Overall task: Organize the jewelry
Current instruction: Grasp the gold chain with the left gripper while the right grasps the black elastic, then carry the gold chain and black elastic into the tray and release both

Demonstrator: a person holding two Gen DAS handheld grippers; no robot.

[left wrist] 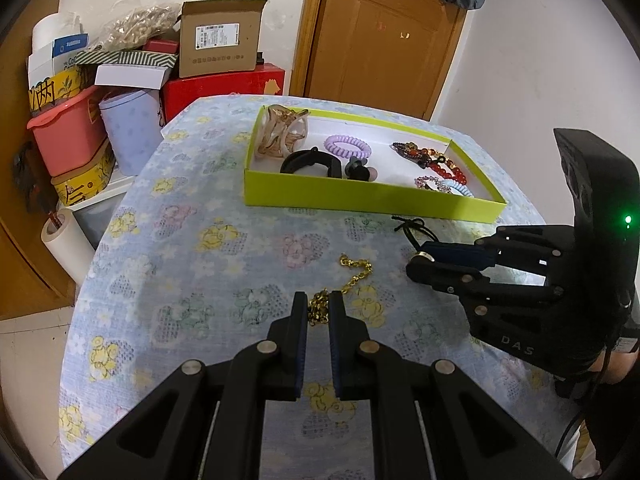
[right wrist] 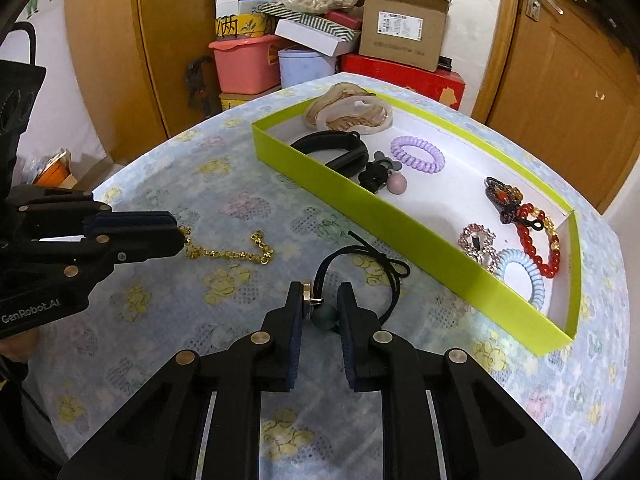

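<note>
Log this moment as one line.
left tool: shut on gold chain | right tool: shut on black hair tie | green tray: untouched

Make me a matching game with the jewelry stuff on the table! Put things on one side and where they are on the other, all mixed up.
Things:
1. gold chain
2. black hair tie
3. purple coil hair tie
4. red bead bracelet

Places:
A. in the green box, at its right end
B. in the left gripper
C. in the right gripper
D. in the green box, near its middle

Pairs: 1-B, 2-C, 3-D, 4-A
</note>
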